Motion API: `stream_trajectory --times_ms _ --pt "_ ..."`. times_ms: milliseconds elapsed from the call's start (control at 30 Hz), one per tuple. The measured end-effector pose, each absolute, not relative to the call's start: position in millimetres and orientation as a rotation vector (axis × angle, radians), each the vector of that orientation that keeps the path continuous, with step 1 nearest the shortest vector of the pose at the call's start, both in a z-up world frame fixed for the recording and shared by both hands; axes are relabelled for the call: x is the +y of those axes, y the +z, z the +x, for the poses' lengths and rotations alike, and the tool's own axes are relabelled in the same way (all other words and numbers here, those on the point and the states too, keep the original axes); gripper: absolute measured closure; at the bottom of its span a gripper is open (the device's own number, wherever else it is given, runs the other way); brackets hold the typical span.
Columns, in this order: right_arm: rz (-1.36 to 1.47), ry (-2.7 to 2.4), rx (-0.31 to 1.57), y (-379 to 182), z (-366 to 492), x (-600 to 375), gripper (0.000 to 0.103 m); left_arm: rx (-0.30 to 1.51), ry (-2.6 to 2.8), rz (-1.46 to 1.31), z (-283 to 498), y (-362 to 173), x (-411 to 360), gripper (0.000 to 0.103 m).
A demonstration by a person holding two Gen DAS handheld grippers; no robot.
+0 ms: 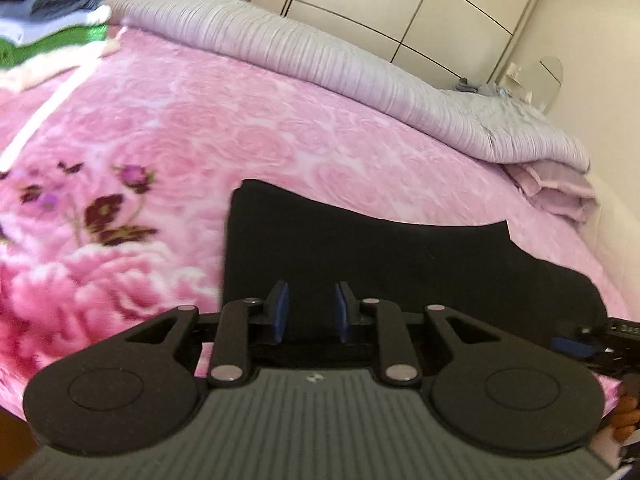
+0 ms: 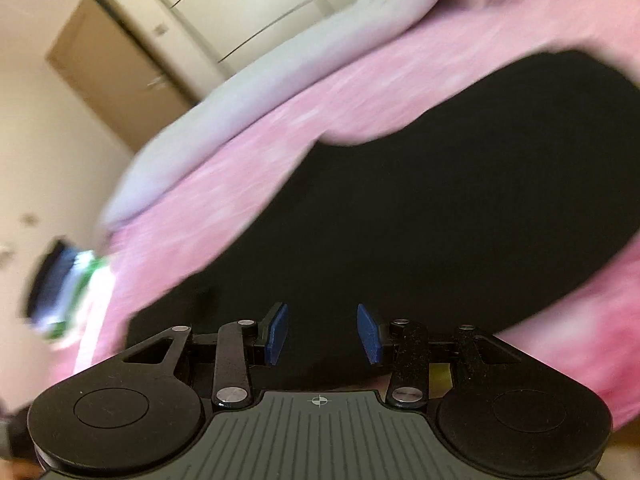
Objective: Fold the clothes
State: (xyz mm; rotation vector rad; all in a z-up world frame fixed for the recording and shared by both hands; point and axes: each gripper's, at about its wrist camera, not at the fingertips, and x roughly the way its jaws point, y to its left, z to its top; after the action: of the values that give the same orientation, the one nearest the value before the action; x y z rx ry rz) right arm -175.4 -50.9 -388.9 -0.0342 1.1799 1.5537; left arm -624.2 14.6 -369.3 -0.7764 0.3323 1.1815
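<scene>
A stack of folded clothes (image 1: 52,28) sits at the bed's (image 1: 280,128) far corner, while a black garment (image 1: 400,264) lies flat, seemingly part-folded, before the left hand-held gripper (image 1: 311,312) and right hand-held gripper (image 2: 322,334), both gaping empty.

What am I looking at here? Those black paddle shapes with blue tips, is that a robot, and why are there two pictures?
No robot: a person holds a two-finger tool in each hand, each carrying its own camera looking along its fingers. One picture comes from the left tool, the other from the right tool. The blue tips are pads. Both tools are open and hold nothing. Below them a black garment lies on a pink floral blanket. At the far corner sits a stack of folded clothes.
</scene>
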Motion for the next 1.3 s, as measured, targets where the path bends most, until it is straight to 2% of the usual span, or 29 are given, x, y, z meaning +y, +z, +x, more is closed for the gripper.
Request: stream_trajectory --times_ms 200,467,533,600,633,800,933,1067,1300 --pt "0.087 1.638 1.51 -418 -221 -9 0.061 0.274 1.211 -0.847 -667 -375 16 0.084" --pt "0.088 1.623 1.542 -430 -252 20 0.061 0.27 1.241 -0.892 -703 -385 35 0.084" --pt "0.072 1.627 1.519 -432 -261 26 0.061 0.269 1.224 -0.908 -704 -388 38 0.084" --pt "0.021 1.654 1.449 -431 -272 30 0.094 0.27 1.202 -0.919 -702 -390 40 0.084" --pt "-0.015 1.671 1.387 -428 -277 30 0.098 0.271 1.188 -0.919 -700 -390 41 0.084" --pt "0.011 1.753 1.06 -390 -263 5 0.099 0.28 1.102 -0.908 -683 -384 47 0.084" --pt "0.058 1.669 0.901 -365 -210 -22 0.099 0.296 0.987 -0.896 -652 -376 54 0.084" --pt "0.067 1.528 0.847 -361 -154 -45 0.099 0.355 0.887 -0.887 -608 -377 63 0.084" --pt "0.081 1.369 0.926 -391 -77 -59 0.099 0.459 0.791 -0.861 -539 -382 70 0.084"
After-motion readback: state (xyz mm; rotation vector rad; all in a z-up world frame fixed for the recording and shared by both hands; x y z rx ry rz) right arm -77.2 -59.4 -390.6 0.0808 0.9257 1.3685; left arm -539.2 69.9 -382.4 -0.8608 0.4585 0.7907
